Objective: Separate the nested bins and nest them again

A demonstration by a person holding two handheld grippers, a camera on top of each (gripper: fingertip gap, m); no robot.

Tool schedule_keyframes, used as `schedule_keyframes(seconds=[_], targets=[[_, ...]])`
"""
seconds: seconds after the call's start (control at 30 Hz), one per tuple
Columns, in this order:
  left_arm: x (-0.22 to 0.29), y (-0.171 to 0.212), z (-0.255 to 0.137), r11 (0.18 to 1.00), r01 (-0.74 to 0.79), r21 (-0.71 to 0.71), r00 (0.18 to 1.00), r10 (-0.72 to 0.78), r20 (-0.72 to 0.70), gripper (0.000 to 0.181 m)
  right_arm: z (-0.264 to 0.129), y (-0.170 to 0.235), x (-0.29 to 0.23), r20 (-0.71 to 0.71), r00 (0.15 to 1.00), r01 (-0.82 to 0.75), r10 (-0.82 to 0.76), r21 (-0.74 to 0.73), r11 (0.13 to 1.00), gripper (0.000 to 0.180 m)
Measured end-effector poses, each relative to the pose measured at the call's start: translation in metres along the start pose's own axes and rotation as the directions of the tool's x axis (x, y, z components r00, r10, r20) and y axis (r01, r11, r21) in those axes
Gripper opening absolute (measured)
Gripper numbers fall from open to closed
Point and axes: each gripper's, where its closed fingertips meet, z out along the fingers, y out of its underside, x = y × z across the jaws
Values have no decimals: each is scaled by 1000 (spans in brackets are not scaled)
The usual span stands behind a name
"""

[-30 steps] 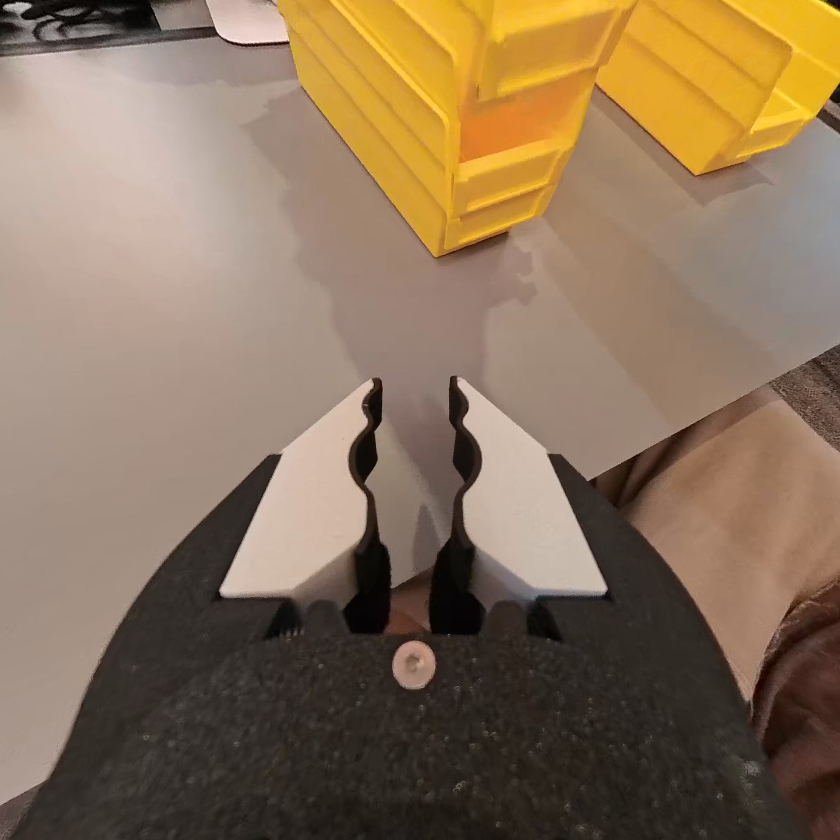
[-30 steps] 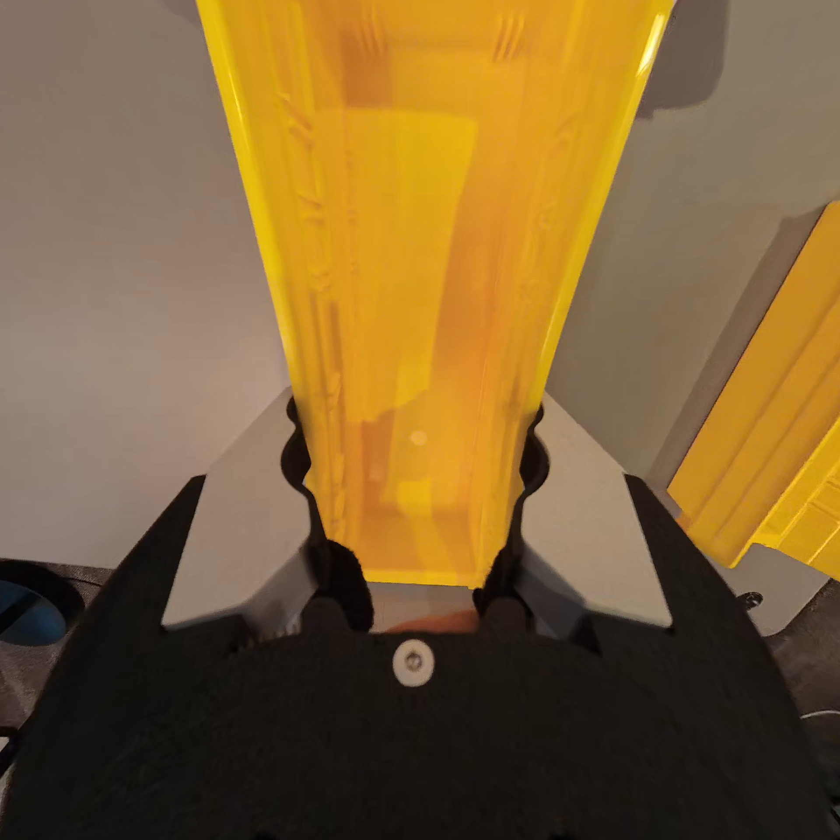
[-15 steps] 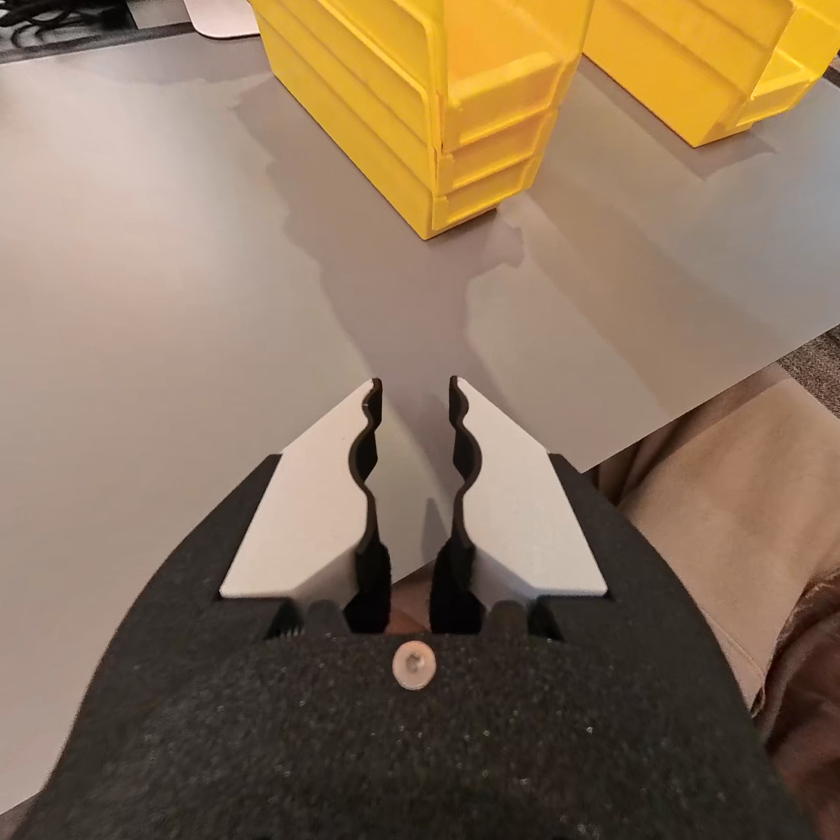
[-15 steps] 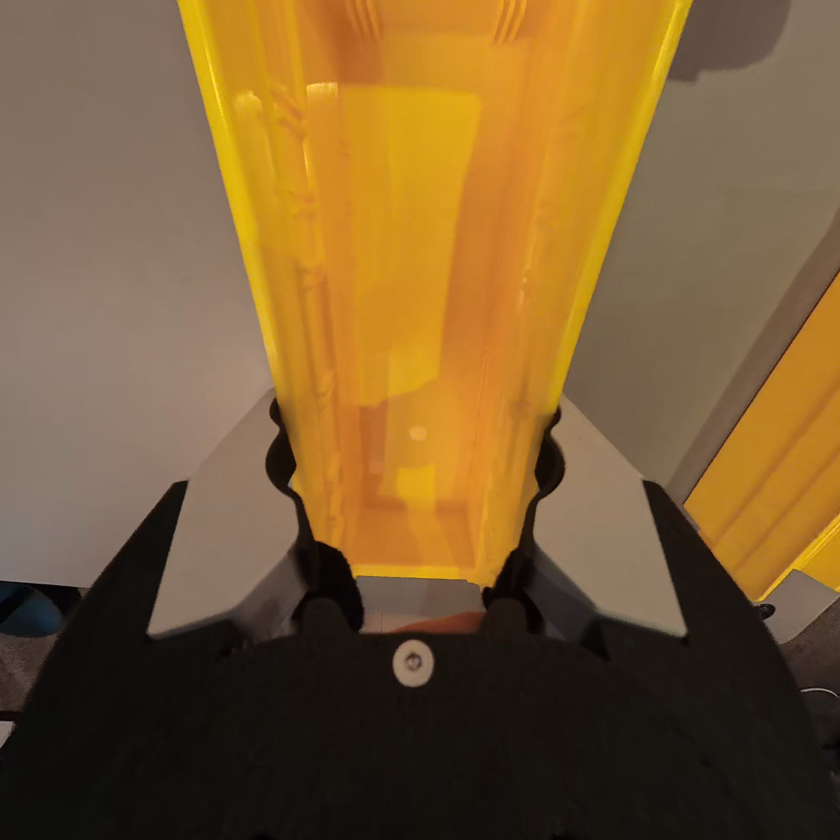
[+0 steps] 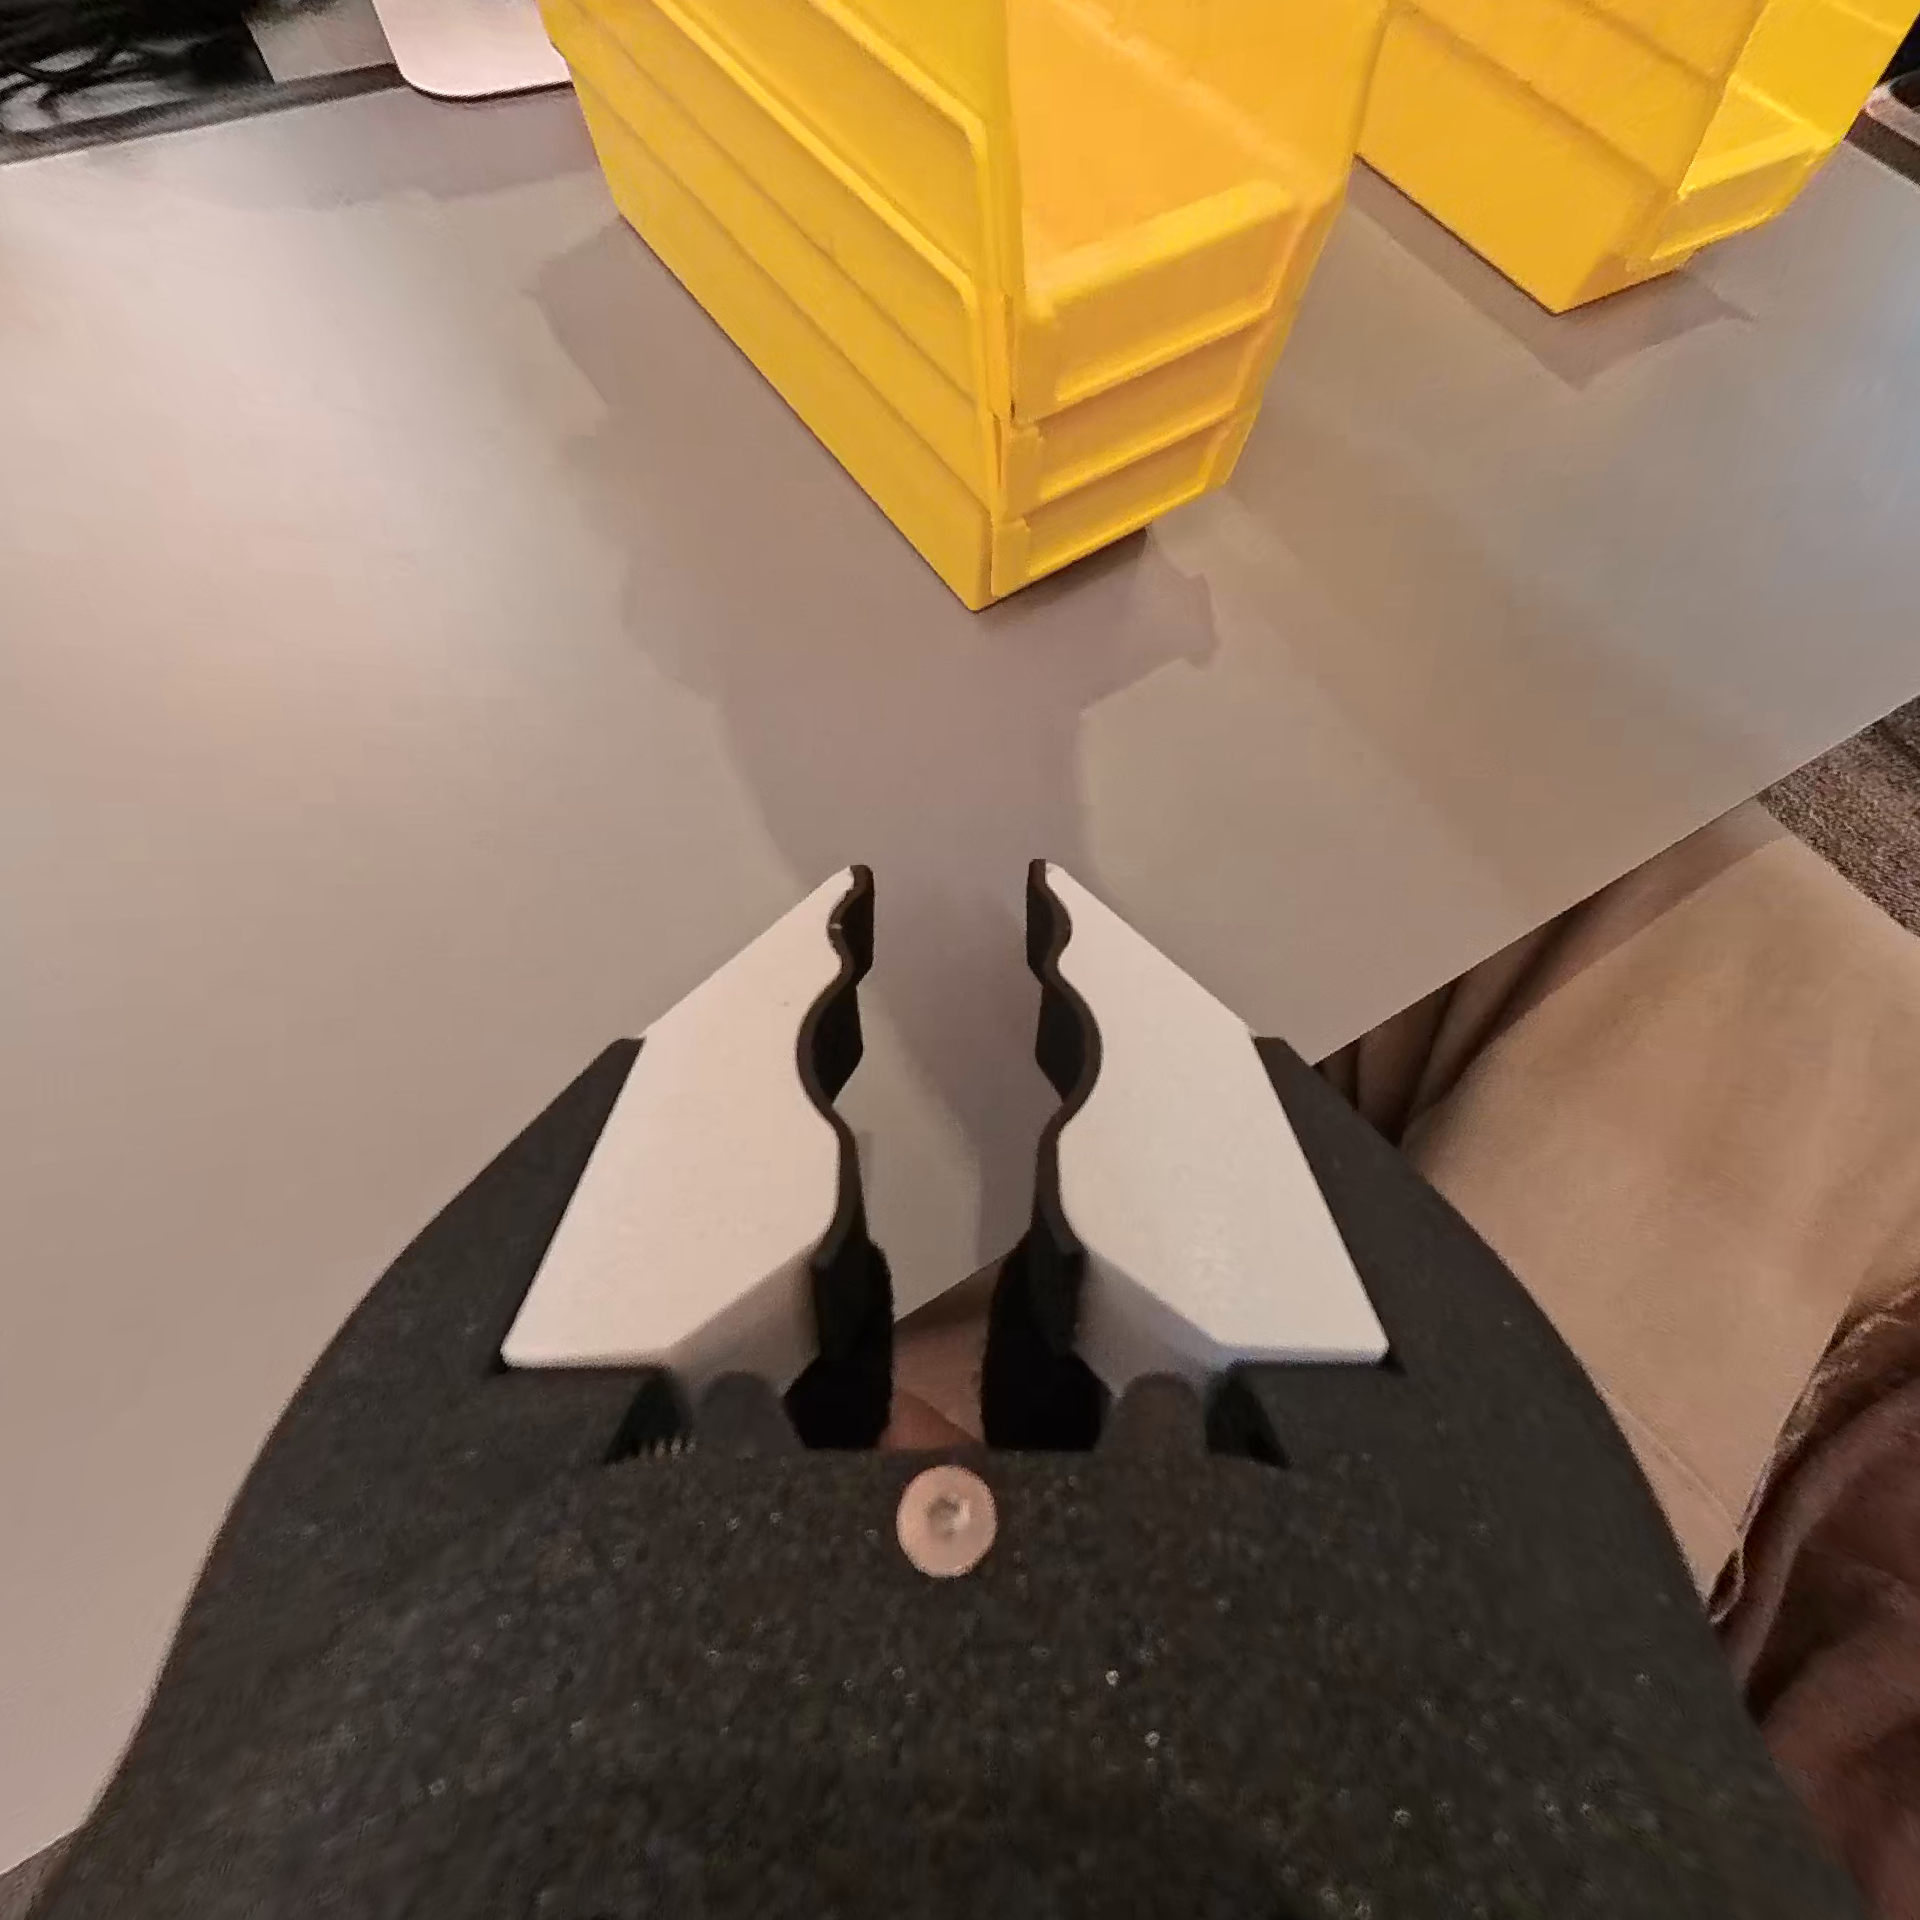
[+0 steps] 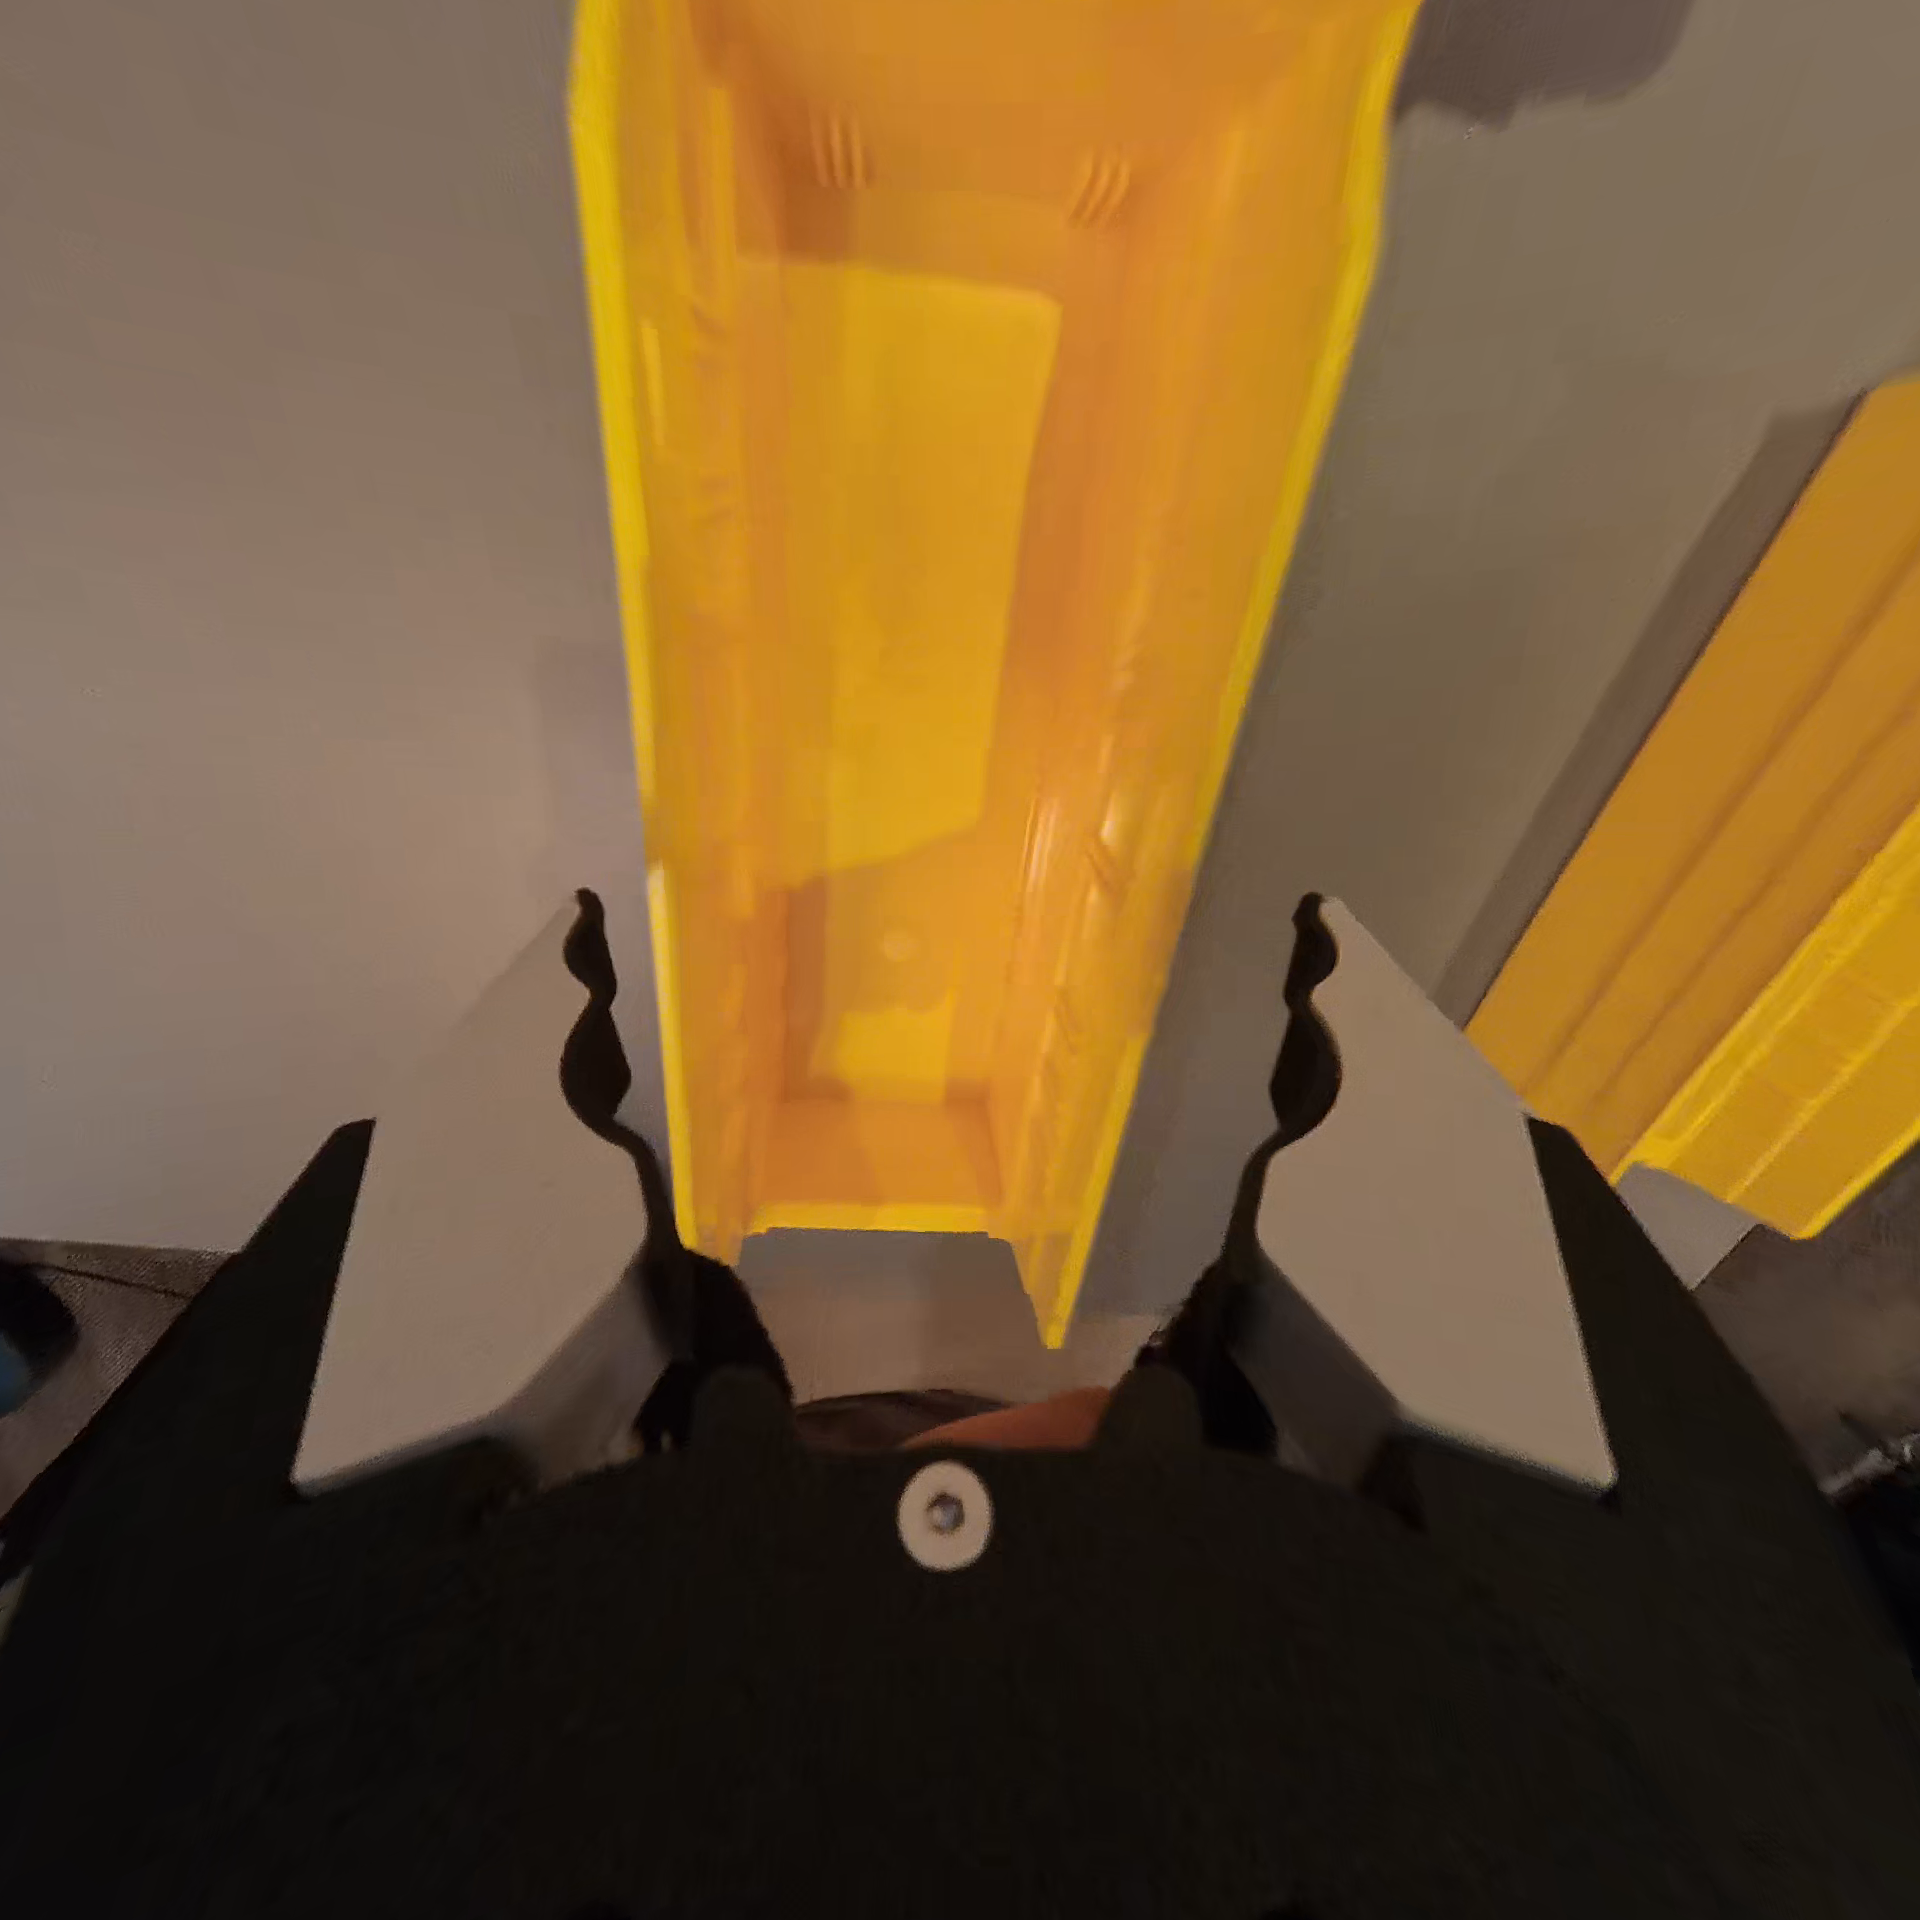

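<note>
The left claw (image 5: 950,883) hangs over the near edge of the grey table (image 5: 312,623), fingers a narrow gap apart, holding nothing. Ahead and slightly right of it stands a stack (image 5: 997,312) of nested yellow bins; further right is a second bin (image 5: 1558,156). Only this view shows the stack from outside, and a tan trouser leg (image 5: 1610,1195) to the right.

The right claw (image 6: 948,914) looks down into the top bin (image 6: 935,623), fingers spread wide, clear of both walls, gripping nothing. Another bin (image 6: 1714,883) lies to its right.
</note>
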Motion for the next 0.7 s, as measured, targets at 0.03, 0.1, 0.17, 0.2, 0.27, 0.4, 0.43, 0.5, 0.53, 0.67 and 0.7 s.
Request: schedule_keyframes(seconds=[0.03, 0.1, 0.17, 0.2, 0.27, 0.4, 0.43, 0.5, 0.53, 0.67, 0.7], targets=[[0, 0, 0, 1000, 0, -1, 1000, 0, 0, 27, -14, -6, 5, 1, 1000, 14, -14, 34, 999, 127], [-3, 1, 0, 1000, 3, -2, 1000, -3, 4, 27, -41, -15, 29, -21, 999, 32, -30, 105, 994, 126], [-4, 1, 0, 1000, 10, -1, 1000, -10, 4, 27, -62, -17, 67, -49, 999, 29, -21, 157, 987, 121], [-5, 1, 0, 1000, 14, -1, 1000, -14, 3, 28, -66, -14, 91, -61, 998, 16, -6, 169, 986, 121], [-4, 2, 1, 1000, 17, -7, 1000, -17, 0, 28, -63, 1, 143, -81, 996, -27, 41, 169, 985, 121], [-1, 4, 4, 1000, 1, -23, 1000, -1, 2, 28, -24, 38, 241, -150, 981, -99, 120, 144, 985, 124], [0, 5, 4, 1000, -3, -26, 1000, 3, 2, 28, -11, 44, 258, -137, 979, -133, 153, 146, 980, 125], [2, 5, 5, 999, -12, -31, 1000, 13, 5, 28, 13, 52, 284, -111, 971, -194, 211, 143, 970, 130], [3, 5, 6, 999, -17, -31, 1000, 17, 11, 27, 25, 54, 295, -112, 967, -211, 228, 142, 967, 135], [3, 6, 9, 998, -42, -42, 999, 43, 23, 27, 66, 50, 317, -103, 970, -213, 222, 92, 973, 147], [1, 7, 10, 998, -47, -48, 998, 48, 28, 27, 75, 49, 320, -105, 971, -210, 217, 72, 975, 149]])
